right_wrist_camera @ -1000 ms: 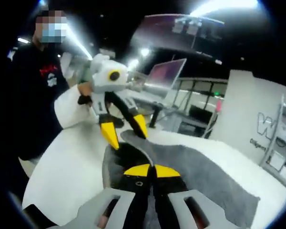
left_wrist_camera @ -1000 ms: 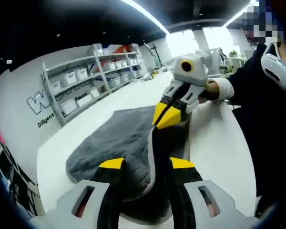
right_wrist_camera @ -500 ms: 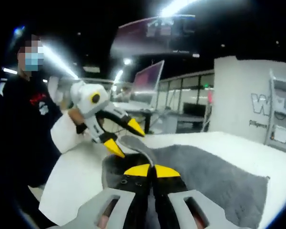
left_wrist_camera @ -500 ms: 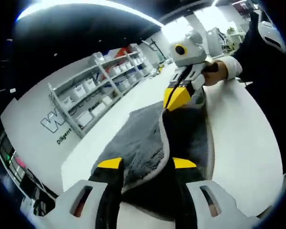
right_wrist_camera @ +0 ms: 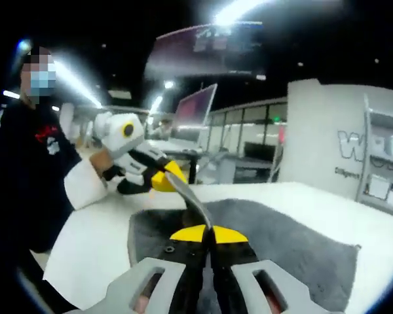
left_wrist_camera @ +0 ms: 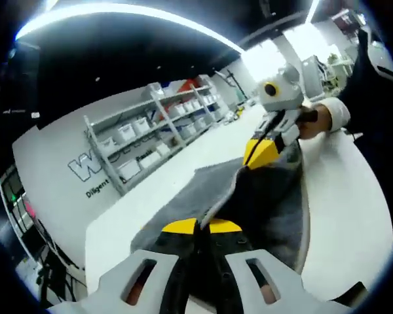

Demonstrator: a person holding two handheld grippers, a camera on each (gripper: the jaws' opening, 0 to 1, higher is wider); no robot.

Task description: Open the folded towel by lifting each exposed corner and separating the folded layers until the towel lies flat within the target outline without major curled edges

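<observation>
A dark grey towel with a pale hem lies on the white table, one edge lifted off the surface. In the left gripper view my left gripper is shut on that hem at the bottom. The right gripper pinches the same hem farther along, held by a gloved hand. In the right gripper view my right gripper is shut on the towel's edge, which rises as a taut strip. That strip runs to the left gripper, shut on it up to the left.
Metal shelves with white bins line the wall beyond the table. A person in dark clothes stands at the table's near side. A desk with a screen stands behind. The bare white table surrounds the towel.
My left gripper has gone from open to shut on the towel's hem. The hem now stretches taut between both grippers. The right gripper has stayed shut on it.
</observation>
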